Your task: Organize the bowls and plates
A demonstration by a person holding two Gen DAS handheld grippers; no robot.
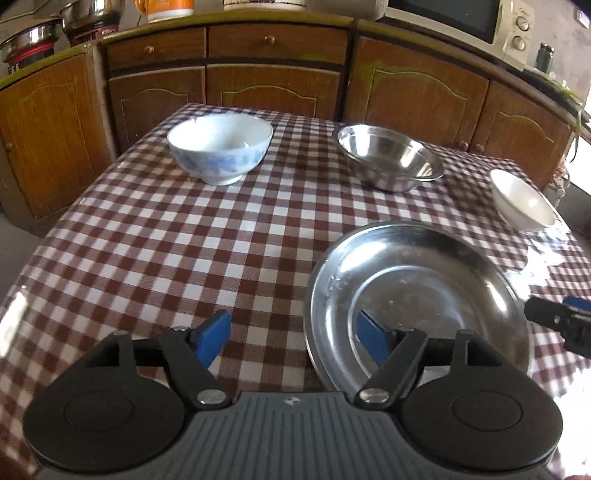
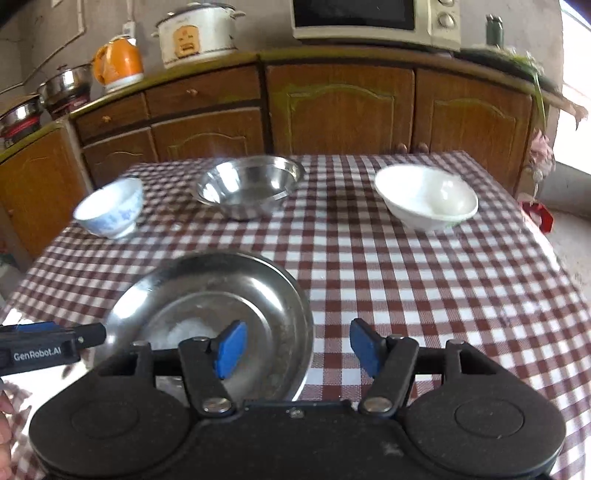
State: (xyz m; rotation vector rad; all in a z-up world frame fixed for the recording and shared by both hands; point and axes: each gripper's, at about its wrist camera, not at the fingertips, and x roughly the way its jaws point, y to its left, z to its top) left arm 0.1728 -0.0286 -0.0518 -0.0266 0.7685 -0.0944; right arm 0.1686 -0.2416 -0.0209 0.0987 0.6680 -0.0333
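A shallow steel plate [image 1: 424, 288] [image 2: 221, 288] lies on the brown-and-white checked table [image 1: 166, 258] [image 2: 424, 295] near its front edge. My left gripper [image 1: 293, 339] is open and straddles the plate's left rim, with one blue pad over the plate and the other over the cloth. My right gripper [image 2: 297, 347] is open astride the plate's right rim in the same way. Neither gripper's pads press on the plate. Farther back stand a blue-patterned white bowl [image 1: 221, 155] [image 2: 110, 210], a steel bowl [image 1: 391, 158] [image 2: 251, 188] and a plain white bowl [image 1: 521, 203] [image 2: 424, 195], all upright and apart.
Brown wooden cabinets [image 1: 273, 88] [image 2: 340, 107] run behind the table. On their counter stand a microwave [image 2: 373, 18], a white cooker [image 2: 199, 37], an orange kettle [image 2: 118, 62] and steel pots [image 1: 33, 40]. The table ends close to the right of the white bowl.
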